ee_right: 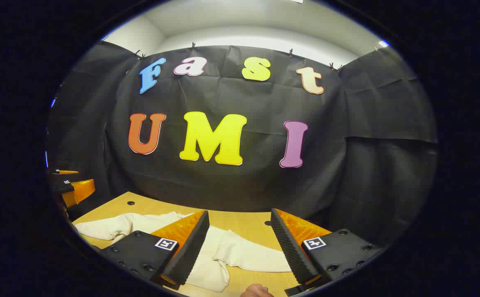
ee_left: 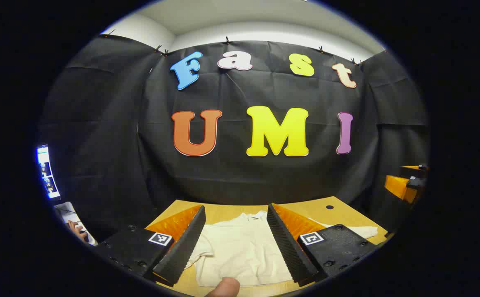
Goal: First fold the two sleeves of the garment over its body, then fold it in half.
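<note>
Shirt [ee_left: 240, 247] lay flat on the table [ee_left: 306, 208] at 6 o'clock — both grippers [ee_left: 235, 243] [ee_right: 240, 247] hovered wide above it, holding nothing.

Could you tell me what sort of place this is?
Probably a recording booth: black cloth wall clipped up behind, a wooden table bearing a cream garment, and a lit screen at the side.

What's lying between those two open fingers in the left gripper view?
In the left gripper view, the cream garment lies spread on the wooden table between the left gripper's open fingers.
</note>
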